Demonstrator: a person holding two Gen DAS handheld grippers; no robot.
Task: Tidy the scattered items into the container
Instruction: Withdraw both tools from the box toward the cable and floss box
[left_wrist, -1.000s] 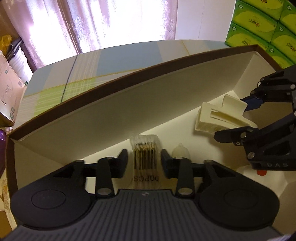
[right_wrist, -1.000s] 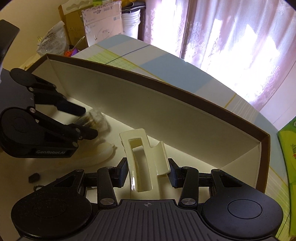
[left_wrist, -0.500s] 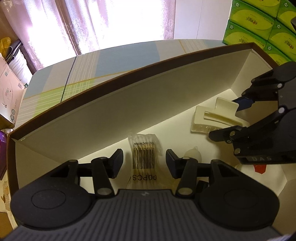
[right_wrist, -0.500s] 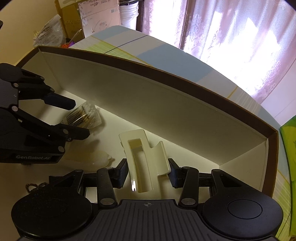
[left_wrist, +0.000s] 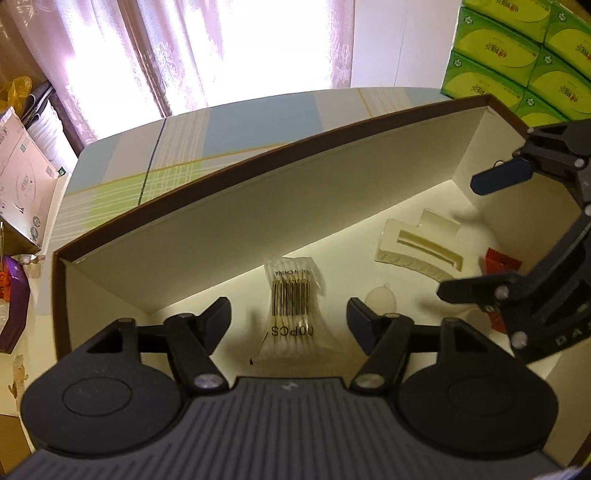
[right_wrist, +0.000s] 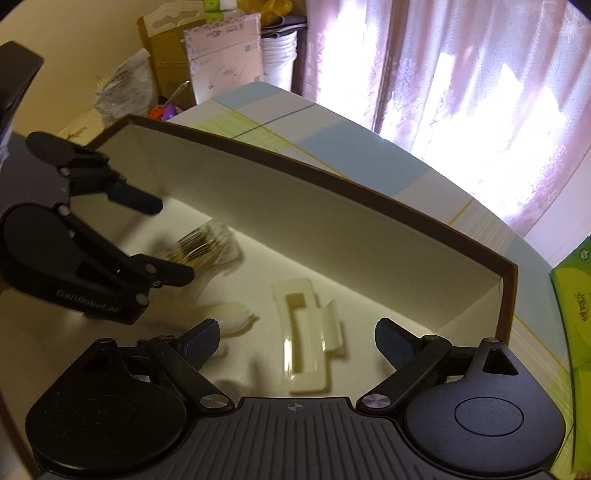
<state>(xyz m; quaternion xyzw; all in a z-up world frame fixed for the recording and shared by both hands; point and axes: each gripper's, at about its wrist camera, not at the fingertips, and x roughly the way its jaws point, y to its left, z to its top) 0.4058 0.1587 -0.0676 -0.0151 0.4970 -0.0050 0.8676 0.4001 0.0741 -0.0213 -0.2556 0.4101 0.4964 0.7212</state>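
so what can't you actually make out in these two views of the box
- Red item, left wrist view: partly behind the right gripper; identity unclear.
- Cotton swab pack, right wrist view: blurred, part-covered by the left gripper.
- Translucent piece, right wrist view: too faint to identify.

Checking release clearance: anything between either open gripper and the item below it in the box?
Nothing visible. The left gripper is open over the cotton swab pack; the right gripper is open over the hair clip. Both items lie on the box floor.
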